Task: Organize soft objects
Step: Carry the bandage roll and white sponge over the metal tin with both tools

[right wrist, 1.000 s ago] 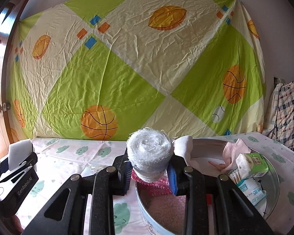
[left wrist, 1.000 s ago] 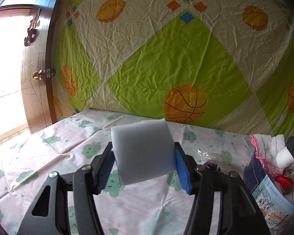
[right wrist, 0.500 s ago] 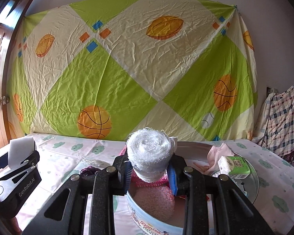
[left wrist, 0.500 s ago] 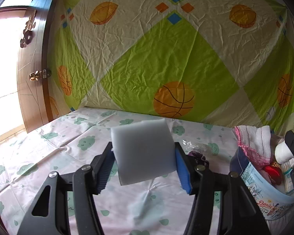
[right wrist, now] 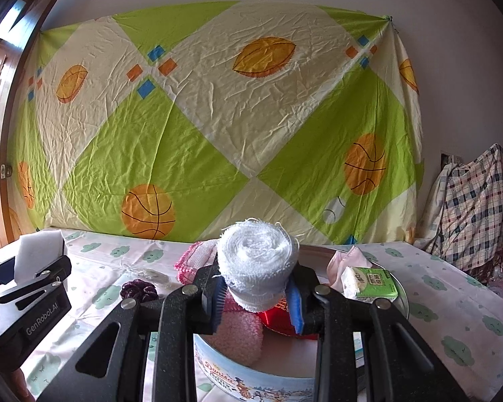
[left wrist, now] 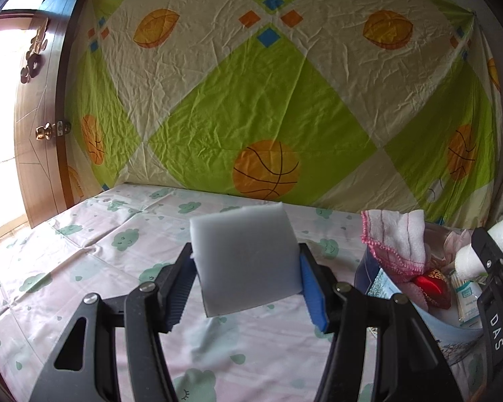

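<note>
Item count: one grey foam block (left wrist: pixel 246 261), one white gauze roll (right wrist: pixel 256 264), one round tin (right wrist: pixel 251 380), one green tissue pack (right wrist: pixel 369 283), one dark hair scrunchie (right wrist: pixel 139 289), two grippers.

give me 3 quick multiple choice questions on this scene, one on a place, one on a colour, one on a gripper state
1. Where does the green tissue pack lie?
A. in the round tin
B. on the bare tablecloth
C. in the left gripper

2. What colour is the hair scrunchie on the tablecloth?
A. yellow
B. dark purple
C. white

3. What is the right gripper doing?
A. standing empty
B. clamping a white gauze roll
C. clamping a grey sponge

Answers
1. A: it rests inside the tin.
2. B: it is dark purple.
3. B: its pads press the gauze roll.
</note>
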### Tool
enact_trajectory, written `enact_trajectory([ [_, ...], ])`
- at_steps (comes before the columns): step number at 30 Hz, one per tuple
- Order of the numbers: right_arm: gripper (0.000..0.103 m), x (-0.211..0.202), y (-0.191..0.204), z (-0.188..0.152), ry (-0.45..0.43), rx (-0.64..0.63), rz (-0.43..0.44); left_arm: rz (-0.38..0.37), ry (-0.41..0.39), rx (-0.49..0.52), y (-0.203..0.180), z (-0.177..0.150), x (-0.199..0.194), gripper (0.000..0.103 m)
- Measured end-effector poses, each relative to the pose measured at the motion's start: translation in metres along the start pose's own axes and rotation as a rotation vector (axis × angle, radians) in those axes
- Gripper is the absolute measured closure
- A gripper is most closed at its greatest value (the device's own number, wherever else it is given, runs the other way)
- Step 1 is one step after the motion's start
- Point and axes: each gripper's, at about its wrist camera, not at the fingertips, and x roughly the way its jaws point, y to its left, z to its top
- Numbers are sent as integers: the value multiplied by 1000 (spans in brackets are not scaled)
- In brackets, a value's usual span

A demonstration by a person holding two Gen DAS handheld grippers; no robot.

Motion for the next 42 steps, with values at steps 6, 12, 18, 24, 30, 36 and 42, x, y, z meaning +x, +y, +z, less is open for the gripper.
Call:
enact_trajectory([
  [6, 70, -2, -16, 0, -4, 15, -23, -24, -9, -7, -7, 4, -7, 45],
  [12, 70, -4, -28, 1, -11, 23, -38, -44, -14, 3, -16, 5, -11, 45],
  [18, 70, -7, -40, 2, -29, 35, -55, -65, -29, 14, -25, 9, -17, 45],
  [24, 70, -5, -52, 3, -36, 36, -72, -83, -45, 23, -37, 13, -22, 45],
  [30, 70, -4, -64, 4, -44, 43, -95, -99, -58, 34, -48, 16, -25, 45],
  [36, 70, -1, -77, 6, -46, 62, -117, -108, -61, 43, -58, 18, -24, 45],
  [42, 70, 1, -86, 8, -51, 79, -132, -127, -71, 48, -69, 22, -24, 45],
])
